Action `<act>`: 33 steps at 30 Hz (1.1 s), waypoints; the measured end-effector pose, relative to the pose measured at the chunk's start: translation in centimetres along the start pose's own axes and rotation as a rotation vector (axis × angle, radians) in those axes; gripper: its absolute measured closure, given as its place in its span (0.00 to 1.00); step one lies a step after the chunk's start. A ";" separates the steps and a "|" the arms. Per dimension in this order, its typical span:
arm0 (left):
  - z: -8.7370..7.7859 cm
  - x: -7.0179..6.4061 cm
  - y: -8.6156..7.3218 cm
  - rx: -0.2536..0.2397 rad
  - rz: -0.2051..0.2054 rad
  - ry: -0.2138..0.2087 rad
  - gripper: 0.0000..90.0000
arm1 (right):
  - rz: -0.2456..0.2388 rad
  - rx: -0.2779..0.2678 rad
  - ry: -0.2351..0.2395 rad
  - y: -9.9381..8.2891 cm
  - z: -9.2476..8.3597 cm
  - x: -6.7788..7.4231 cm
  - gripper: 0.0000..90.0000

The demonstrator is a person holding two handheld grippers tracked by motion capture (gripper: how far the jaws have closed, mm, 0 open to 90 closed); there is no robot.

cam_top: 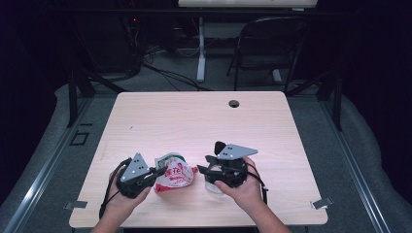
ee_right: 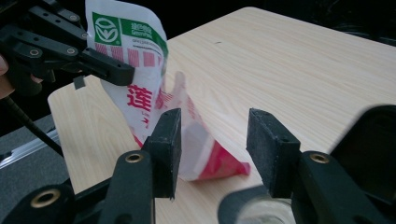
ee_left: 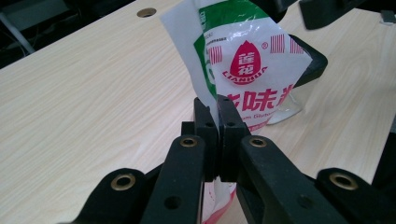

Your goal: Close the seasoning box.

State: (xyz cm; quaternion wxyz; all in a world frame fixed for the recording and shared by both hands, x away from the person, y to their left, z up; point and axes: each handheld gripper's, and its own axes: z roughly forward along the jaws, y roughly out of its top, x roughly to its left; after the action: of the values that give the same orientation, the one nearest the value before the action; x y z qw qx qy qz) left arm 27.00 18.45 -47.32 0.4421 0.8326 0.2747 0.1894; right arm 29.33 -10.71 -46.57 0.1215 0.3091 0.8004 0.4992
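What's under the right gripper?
A clear round container sits on the table beneath the right gripper; its rim shows in the right gripper view. The gripper covers its contents.

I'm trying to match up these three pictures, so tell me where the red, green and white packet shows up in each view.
High view: the packet lies near the table's front edge, between the two grippers.
Left gripper view: the packet rises from the shut jaws at upper centre.
Right gripper view: the packet is at upper left, pinched by the left gripper, trailing down toward the open jaws.
Shared landmark: the light wooden table.
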 end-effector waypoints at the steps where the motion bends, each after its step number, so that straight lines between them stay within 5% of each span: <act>1: -0.2 0.0 -0.2 -0.004 -0.006 -0.003 1.00 | -0.015 0.008 0.014 0.2 0.7 0.4 0.61; 26: -1.0 -0.6 -1.3 -0.010 -0.037 -0.026 0.99 | -0.066 0.103 0.074 0.4 4.5 1.2 0.61; 33: -0.7 -0.9 -1.3 0.003 -0.018 -0.069 0.97 | -0.057 0.146 0.079 0.0 5.2 0.8 0.72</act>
State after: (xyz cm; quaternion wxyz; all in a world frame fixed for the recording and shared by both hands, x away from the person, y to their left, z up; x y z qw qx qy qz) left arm 25.52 18.94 -48.07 0.4516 0.8369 0.2669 0.1561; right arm 31.32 -6.44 -48.99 0.0813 0.2745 0.8471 0.4478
